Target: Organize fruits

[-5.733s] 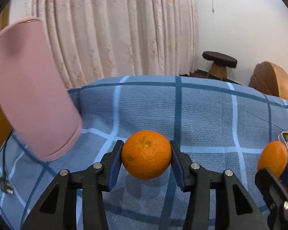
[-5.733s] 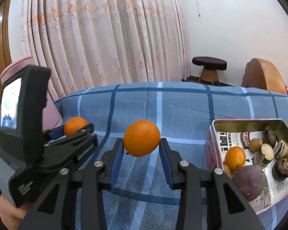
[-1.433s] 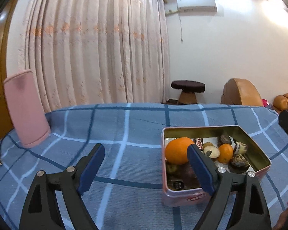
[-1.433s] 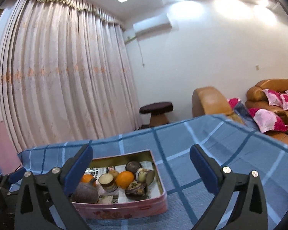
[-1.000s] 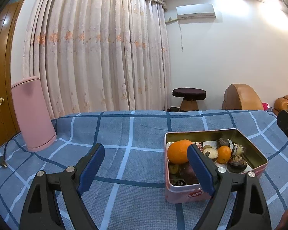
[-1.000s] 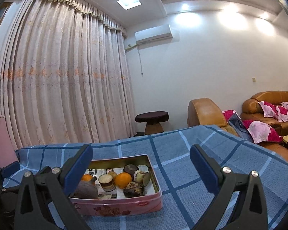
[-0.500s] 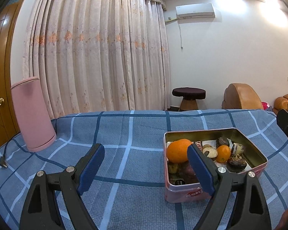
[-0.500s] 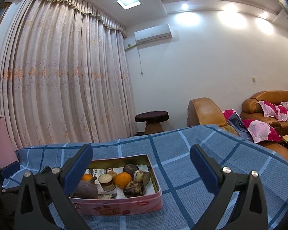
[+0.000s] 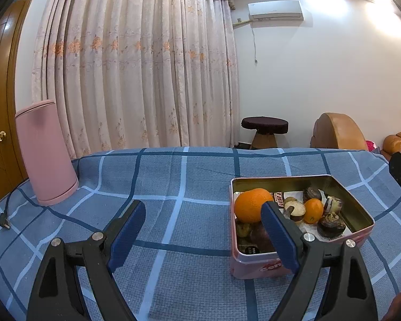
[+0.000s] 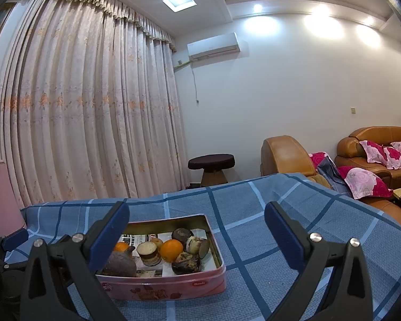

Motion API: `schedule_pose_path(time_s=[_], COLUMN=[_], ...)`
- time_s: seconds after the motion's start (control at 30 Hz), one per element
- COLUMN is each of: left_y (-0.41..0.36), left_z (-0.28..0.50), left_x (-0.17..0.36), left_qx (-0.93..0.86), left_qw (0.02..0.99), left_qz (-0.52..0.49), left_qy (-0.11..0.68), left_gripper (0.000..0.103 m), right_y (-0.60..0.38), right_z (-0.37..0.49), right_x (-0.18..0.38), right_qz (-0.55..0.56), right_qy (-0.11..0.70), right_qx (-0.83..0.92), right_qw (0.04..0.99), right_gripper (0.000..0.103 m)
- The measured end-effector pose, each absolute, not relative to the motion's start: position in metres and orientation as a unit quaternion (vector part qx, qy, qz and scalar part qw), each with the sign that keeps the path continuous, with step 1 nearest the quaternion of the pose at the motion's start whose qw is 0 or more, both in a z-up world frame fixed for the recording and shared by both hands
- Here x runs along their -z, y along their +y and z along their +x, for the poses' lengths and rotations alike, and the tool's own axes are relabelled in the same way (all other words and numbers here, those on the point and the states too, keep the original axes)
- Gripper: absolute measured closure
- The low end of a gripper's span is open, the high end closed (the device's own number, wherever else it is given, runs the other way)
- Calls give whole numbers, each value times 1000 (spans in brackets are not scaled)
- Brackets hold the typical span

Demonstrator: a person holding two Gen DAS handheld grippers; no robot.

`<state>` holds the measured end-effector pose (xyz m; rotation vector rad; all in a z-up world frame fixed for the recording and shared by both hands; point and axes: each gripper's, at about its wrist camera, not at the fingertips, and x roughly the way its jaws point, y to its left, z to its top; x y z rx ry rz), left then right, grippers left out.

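Note:
A pink metal tin (image 9: 358, 236) sits on the blue checked cloth; it also shows in the right wrist view (image 10: 173, 286). Inside lie a large orange (image 9: 251, 204), a smaller orange (image 9: 313, 210) and several dark brown fruits (image 9: 331, 224). In the right wrist view an orange (image 10: 171, 250) lies in the middle of the tin, and a second orange (image 10: 120, 246) shows partly behind my finger. My left gripper (image 9: 203, 234) is open and empty, in front of the tin's left edge. My right gripper (image 10: 196, 236) is open and empty, held in front of the tin.
A tall pink container (image 9: 46, 152) stands at the table's far left, with a black cable (image 9: 6, 214) beside it. The blue checked tablecloth (image 9: 173, 187) covers the table. Curtains, a dark stool (image 9: 264, 128) and brown sofas (image 10: 377, 147) stand behind the table.
Earlier each gripper held an orange; both now lie in the tin and both grippers are open and drawn back. In the last half second nothing has visibly moved.

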<state>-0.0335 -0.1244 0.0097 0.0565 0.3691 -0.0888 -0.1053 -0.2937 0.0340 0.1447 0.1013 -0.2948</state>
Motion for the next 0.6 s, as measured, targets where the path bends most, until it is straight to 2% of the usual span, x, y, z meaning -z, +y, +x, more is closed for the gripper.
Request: schedule_pose_path(time_s=[0.6], left_y=[-123], left_z=[-33], left_x=[-9], left_qx=[44], left_qw=[981], left_qz=[29], left_qy=[186], left_gripper=[14], right_y=[-294], right_z=[-106], right_x=[-33], right_qz=[72], right_qy=[51], right_qx=[147], right_qw=[985], right_gripper=[0])
